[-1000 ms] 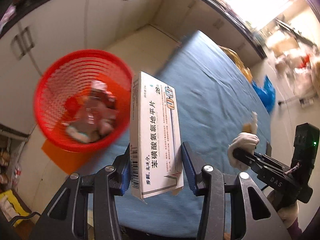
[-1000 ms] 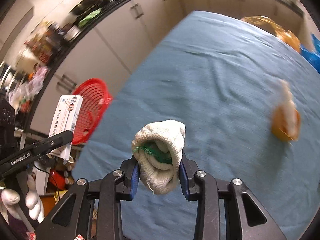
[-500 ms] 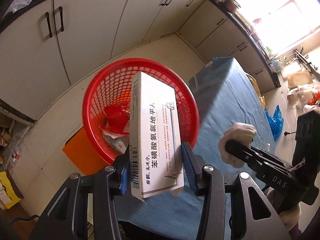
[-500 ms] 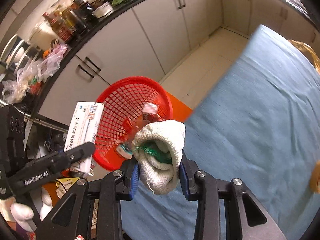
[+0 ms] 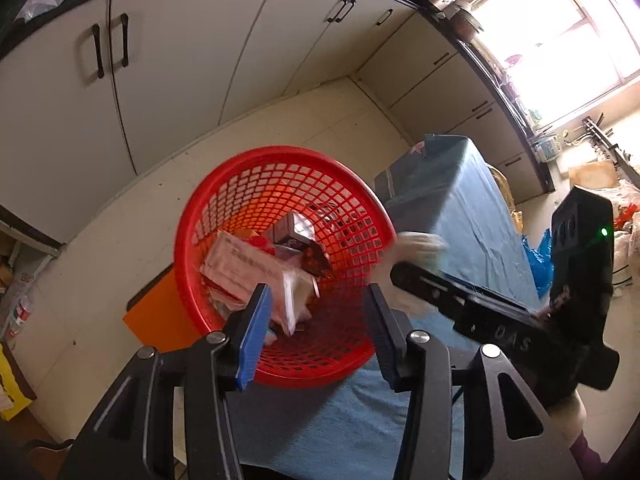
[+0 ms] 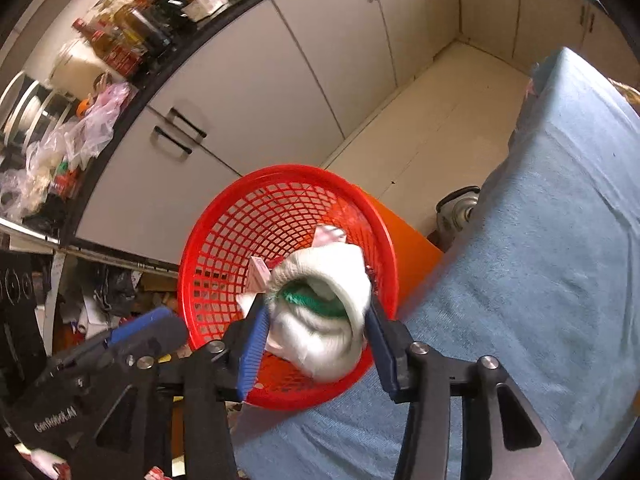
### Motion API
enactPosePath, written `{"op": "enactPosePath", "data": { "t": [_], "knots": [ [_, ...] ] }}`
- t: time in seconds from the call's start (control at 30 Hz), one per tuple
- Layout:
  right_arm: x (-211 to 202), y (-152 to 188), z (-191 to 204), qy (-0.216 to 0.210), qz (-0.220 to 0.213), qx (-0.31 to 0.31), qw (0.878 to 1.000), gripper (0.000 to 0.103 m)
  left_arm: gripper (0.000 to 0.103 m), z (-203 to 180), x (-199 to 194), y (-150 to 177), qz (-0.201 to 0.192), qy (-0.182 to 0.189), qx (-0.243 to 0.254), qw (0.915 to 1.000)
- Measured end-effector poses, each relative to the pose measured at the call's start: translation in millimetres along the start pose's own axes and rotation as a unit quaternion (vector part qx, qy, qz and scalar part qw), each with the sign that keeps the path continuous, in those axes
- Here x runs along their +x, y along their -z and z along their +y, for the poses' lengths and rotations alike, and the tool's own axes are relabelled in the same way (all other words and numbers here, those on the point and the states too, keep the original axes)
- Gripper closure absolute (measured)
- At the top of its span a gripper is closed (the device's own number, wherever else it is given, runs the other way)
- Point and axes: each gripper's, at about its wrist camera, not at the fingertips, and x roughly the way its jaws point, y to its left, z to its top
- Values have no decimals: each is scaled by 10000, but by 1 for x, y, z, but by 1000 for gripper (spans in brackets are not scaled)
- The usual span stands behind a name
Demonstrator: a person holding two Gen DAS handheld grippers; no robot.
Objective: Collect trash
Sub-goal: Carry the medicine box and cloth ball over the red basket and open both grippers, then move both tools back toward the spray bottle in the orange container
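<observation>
Over a round red plastic mesh basket (image 5: 280, 184) standing on the floor beside the blue-cloth-covered surface (image 5: 460, 200), two hand-held tools let go of their trash. At left, the left tool (image 5: 316, 320) had its blue-padded jaws parting with nothing between them; the flat white printed medicine carton (image 5: 244, 268) lay inside the basket among other wrappers and a small dark foil box (image 5: 296, 232), its lower end blurred. At centre, the basket's near rim sat just beside the edge of the surface, with an orange flat board (image 5: 160, 316) under it. At right, the right tool (image 6: 316, 332) hung above the same basket (image 6: 240, 240), its jaws also spreading; the balled white knit glove with green trim (image 6: 324, 300) sat between the pads but looked blurred and loose, judged to be slipping free rather than gripped. A clean drop seemed to call for holding each tool well inside the rim, pointing steeply down, and spreading the jaws fully before drawing back, so the soft glove would not snag on a pad and be dragged out onto the cloth.
</observation>
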Motion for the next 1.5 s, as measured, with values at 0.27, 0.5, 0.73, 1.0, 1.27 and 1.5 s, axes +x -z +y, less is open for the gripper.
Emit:
{"op": "enactPosePath", "data": {
  "t": [0.27,0.5,0.73,1.0,1.27,1.5],
  "knots": [
    [-25,13,-32,57,-152,373,9992,47,53,-13,2,4,42,-71,58,9999],
    [-38,56,-79,143,-150,1025,9945,45,53,-39,7,12,147,-103,243,9995],
    [-59,96,-121,245,-227,1464,9887,45,52,-82,21,32,355,-134,584,9976],
    [-96,140,-173,400,-478,1904,9797,41,50,-146,38,70,612,-51,1125,9917],
    [-130,189,-222,549,-650,2263,9703,41,50,-196,41,113,707,-30,1524,9858],
    [-170,228,-263,969,-1121,2382,9598,41,45,-235,44,146,767,-42,1779,9810]
  ]
}}
